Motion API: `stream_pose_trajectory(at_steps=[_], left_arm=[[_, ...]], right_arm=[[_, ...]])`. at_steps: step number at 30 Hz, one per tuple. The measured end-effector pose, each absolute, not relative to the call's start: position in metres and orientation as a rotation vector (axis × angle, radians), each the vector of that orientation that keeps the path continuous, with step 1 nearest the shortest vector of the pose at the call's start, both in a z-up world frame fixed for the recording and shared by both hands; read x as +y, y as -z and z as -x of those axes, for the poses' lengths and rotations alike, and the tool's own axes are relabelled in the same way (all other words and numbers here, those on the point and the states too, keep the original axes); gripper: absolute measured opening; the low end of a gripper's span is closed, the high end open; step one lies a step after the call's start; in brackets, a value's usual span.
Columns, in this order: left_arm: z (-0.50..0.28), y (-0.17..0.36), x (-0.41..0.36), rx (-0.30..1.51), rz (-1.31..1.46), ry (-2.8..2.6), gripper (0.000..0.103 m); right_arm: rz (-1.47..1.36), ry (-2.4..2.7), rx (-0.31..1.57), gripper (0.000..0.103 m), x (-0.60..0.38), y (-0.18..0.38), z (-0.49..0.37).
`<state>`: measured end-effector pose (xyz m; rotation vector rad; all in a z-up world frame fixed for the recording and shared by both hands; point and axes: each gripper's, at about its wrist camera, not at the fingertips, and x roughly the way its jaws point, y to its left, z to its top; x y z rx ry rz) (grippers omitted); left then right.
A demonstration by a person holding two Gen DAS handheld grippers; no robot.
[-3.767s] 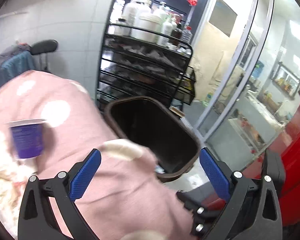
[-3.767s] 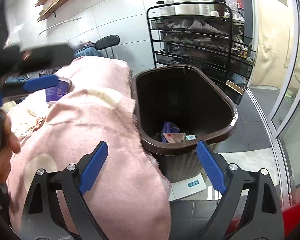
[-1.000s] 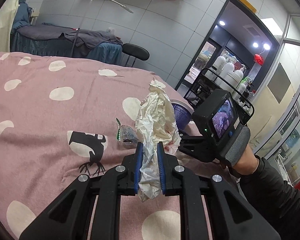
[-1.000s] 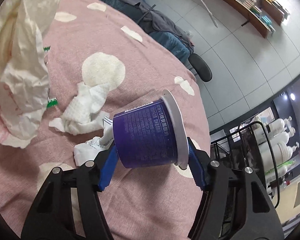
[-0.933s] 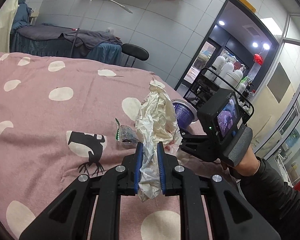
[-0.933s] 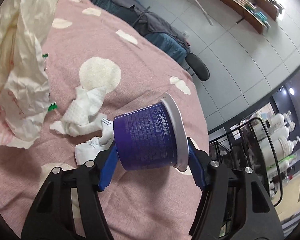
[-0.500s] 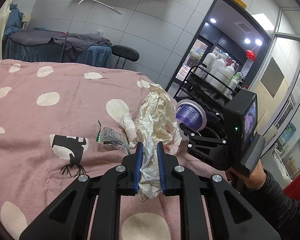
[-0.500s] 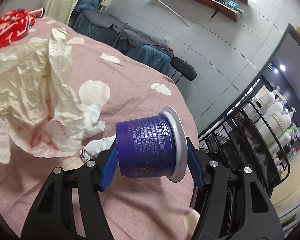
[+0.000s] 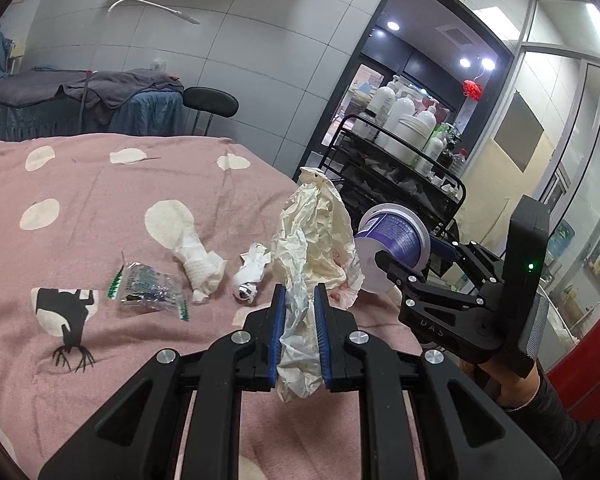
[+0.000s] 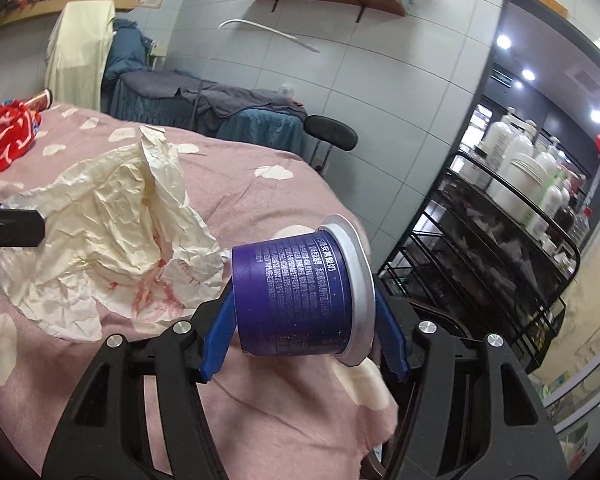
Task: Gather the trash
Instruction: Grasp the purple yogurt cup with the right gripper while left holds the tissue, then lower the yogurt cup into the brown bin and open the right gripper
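Left gripper (image 9: 299, 332): we find its 2 blue pads clenched on the lower part of a crumpled cream paper wrapper (image 9: 314, 240), which stands up out of the jaws, clear of the pink bedspread (image 9: 80, 200); red smears show on its lower folds.

Right gripper (image 10: 304, 320): jaws clamped across a purple cup (image 10: 296, 296) lying on its side, 1 pad on the base, the other on the silver rim. The cup is lifted off the bedspread, just beside the wrapper.

Still on the bedspread, left of the wrapper in the left wrist view: 2 white tissue wads (image 9: 200, 268) and (image 9: 252, 276), plus 1 clear foil packet (image 9: 148, 290) with green edges. They lie close together and apart from both grippers.

Step in hand, as we judge it: both hands loaded, carrying 2 pieces of trash off the bed. Next move calls for bringing both over the bin and opening the jaws above its mouth (a dark rim shows behind the cup (image 10: 440, 312) at the bed's end, near the black wire rack (image 10: 500, 248); we cannot say for sure it is the bin). After that, 3 pieces remain to fetch.
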<state>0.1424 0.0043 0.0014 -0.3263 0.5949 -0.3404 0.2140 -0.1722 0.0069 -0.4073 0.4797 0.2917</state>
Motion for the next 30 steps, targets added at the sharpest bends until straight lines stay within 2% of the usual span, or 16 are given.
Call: stream_pose_trajectory(at_steps=[13,30], left_arm=[[-0.173,-0.012,-0.061,0.598,0.244,0.456,0.015],[-0.202,-0.01,-0.122,0.643,0.178,0.532,0.015]], right_arm=[[0.256,-0.052,0.557,0.062,-0.272,0.008,-0.224],[0.12,0.071,0.808,0.062,-0.351,0.098,-0.292]])
